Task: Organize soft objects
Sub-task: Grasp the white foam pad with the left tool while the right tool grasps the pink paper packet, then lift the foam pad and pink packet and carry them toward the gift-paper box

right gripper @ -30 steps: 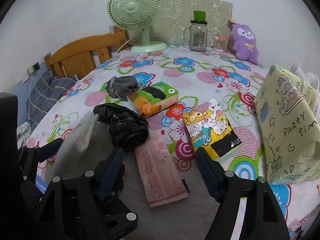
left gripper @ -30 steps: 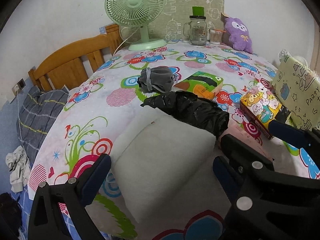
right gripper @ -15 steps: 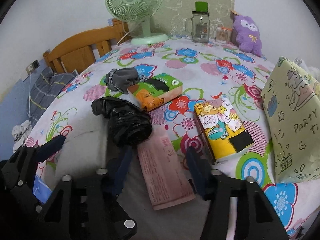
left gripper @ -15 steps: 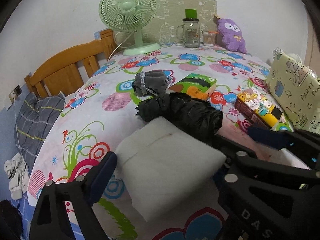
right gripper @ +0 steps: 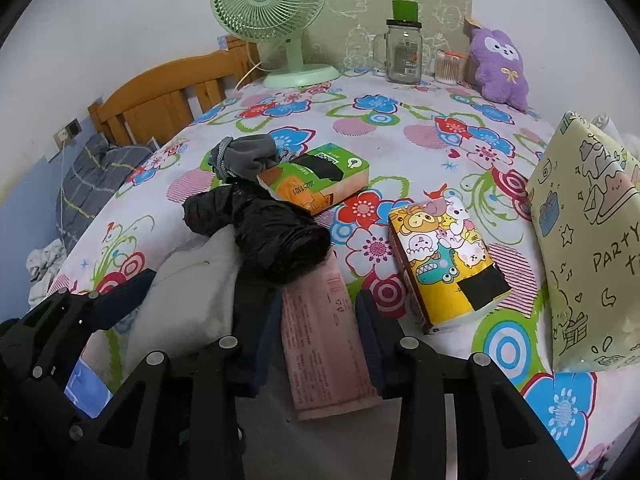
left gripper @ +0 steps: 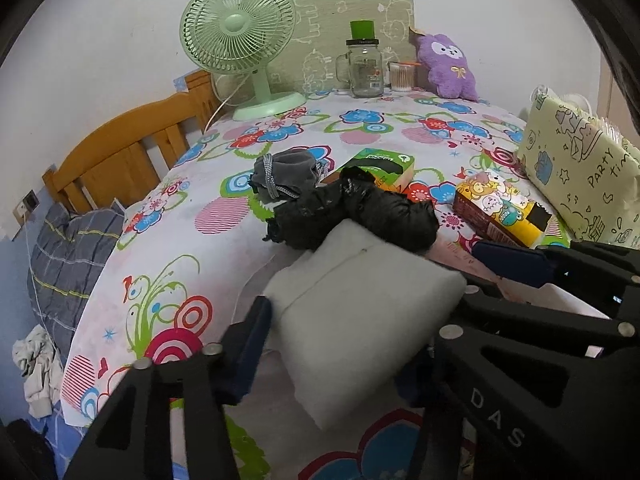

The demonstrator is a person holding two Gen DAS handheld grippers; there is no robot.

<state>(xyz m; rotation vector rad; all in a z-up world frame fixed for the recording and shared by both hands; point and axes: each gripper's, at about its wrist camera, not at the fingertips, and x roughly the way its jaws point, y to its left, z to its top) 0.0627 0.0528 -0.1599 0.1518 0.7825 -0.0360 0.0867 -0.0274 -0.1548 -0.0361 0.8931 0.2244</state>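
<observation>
The left tongs [left gripper: 340,344] have just been closing and are clamped on the white foam pad [left gripper: 360,320], found at about 6 o'clock on the floral tabletop [left gripper: 380,128]. The right tongs [right gripper: 316,332] have been closing too and are squeezed onto the pink packet [right gripper: 324,344], just at 3 o'clock of the pad. A black plastic bag [right gripper: 276,236] is draped over the pad's far edge.

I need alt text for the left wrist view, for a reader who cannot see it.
The left gripper, jaws just closing, squeezes a white foam pad lying on a flowered tablecloth. A crumpled black plastic bag rests on the pad's far edge; a green desk fan stands behind.
</observation>
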